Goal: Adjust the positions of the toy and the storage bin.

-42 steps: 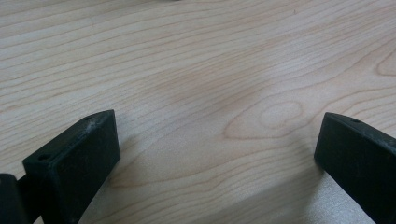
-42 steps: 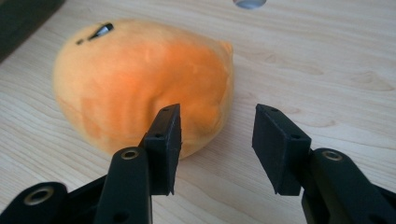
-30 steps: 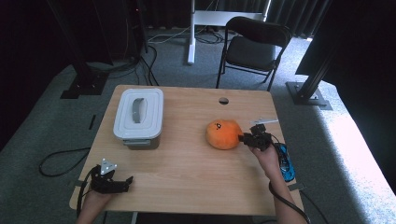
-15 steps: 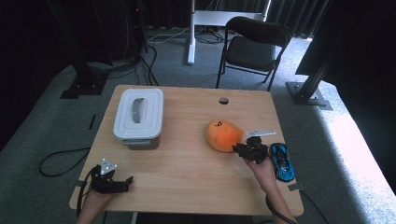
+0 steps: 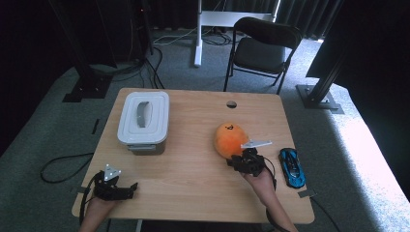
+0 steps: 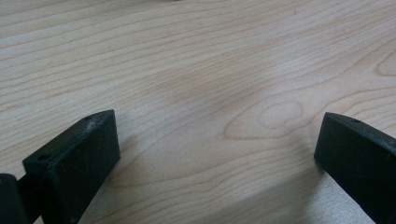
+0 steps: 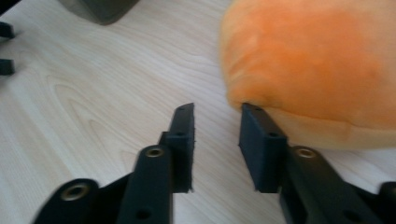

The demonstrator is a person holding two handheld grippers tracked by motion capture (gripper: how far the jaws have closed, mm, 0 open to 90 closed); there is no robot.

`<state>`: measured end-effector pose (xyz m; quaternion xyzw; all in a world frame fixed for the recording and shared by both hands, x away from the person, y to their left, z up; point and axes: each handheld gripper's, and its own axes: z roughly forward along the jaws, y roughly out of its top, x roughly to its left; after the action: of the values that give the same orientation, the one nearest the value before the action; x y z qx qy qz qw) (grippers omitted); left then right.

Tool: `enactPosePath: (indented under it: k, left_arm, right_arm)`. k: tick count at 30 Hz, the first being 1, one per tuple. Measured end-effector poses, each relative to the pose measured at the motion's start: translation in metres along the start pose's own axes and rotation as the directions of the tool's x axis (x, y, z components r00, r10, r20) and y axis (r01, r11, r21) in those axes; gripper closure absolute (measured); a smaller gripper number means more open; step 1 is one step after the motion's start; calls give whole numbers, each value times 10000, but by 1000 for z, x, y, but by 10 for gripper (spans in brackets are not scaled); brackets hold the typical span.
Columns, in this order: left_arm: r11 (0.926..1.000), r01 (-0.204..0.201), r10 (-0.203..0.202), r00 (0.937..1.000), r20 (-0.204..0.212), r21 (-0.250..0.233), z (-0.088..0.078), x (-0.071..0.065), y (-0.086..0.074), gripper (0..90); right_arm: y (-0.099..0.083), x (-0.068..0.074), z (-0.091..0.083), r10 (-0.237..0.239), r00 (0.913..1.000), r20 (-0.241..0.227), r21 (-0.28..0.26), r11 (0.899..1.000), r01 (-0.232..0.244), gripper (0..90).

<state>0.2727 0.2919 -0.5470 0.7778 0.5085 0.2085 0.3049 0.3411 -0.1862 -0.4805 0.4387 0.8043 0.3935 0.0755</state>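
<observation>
High view: round orange plush toy, dark-marked top.

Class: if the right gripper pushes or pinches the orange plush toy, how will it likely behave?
The orange plush toy looks soft and fuzzy, so it would probably squash rather than resist. Its rounded dome may rock or slide on the smooth table. It is likely light.

The orange plush is cut off by the top and right edges of the right gripper view. Beside the plush, a grey container shows just a blurred corner.
</observation>
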Motion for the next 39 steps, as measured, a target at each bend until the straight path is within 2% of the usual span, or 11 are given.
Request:
enactPosePath:
  k: [2,6,10,11,16,21,29,33,34,36,39]
  left_arm:
    - [10000,-2,2,10000,1,4,0,0,0,5]
    - [10000,-1,1,10000,0,2,0,0,0,5]
    - [10000,-2,2,10000,0,3,0,0,0,5]
    - [10000,1,-1,10000,-1,3,0,0,0,5]
    - [10000,-4,4,10000,1,4,0,0,0,5]
    - [10000,-1,1,10000,-1,5,0,0,0,5]
    - [10000,1,-1,10000,0,5,0,0,0,5]
    - [10000,-1,1,10000,-1,5,0,0,0,5]
    - [10000,-3,3,10000,0,5,0,0,0,5]
    - [10000,-6,6,10000,-1,10,0,0,0,5]
    - [10000,-4,4,10000,1,5,0,0,0,5]
  right_arm:
    - [1,4,3,-77,10000,-18,66,9999,77,632]
    - [3,10,7,-148,9983,-561,137,9998,156,590]
    - [5,14,3,-234,9982,-553,-12,9997,234,540]
    - [10,10,-6,-204,9993,-316,-353,9992,193,500]
    - [22,-13,-23,524,9982,305,-825,9954,-497,400]
    - [36,-35,-18,954,9898,1056,-836,9927,-868,324]
    - [50,-55,2,1324,9815,1384,-663,9900,-1242,308]
    - [49,-56,14,1473,9837,1034,-451,9886,-1433,302]
    - [48,-53,17,1416,9849,1000,-455,9894,-1377,302]
    - [44,-39,26,610,9877,1440,-247,9980,-581,282]
    - [41,-26,33,-77,9790,2035,-75,9999,94,253]
